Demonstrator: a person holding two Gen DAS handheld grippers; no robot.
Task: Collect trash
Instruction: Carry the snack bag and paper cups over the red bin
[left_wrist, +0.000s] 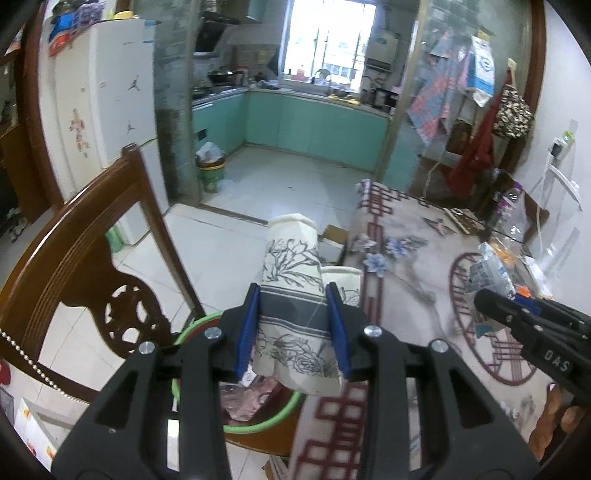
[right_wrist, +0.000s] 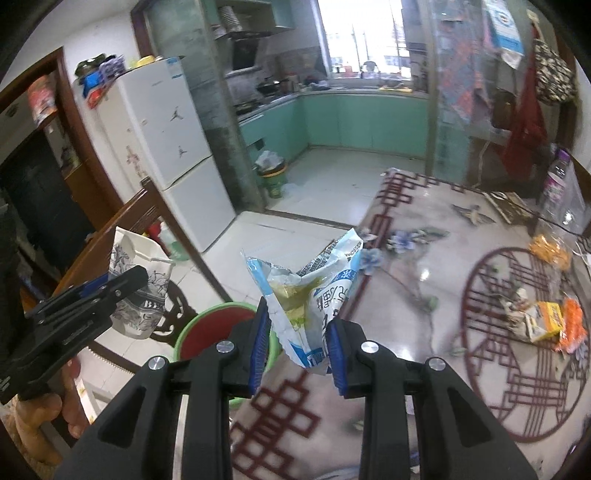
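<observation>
Cups (left_wrist: 291, 295): light crushed paper, clamped mid-body in left gripper (left_wrist: 293, 328), above green bin (left_wrist: 258, 428).
Wrapper (right_wrist: 310, 295): thin, slippery foil, pinched low in right gripper (right_wrist: 297, 354), beside bin at table (right_wrist: 424, 258) edge.

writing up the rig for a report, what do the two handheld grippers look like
Both match: the left gripper and right gripper are matte black plastic scissor-style linkages with triangular cutouts, round silver bolt heads at the pivots, and ribbed blue pads lining the inner faces of the fingers. White lettering is printed on the right gripper's side. No cables or sleeves are visible.
</observation>
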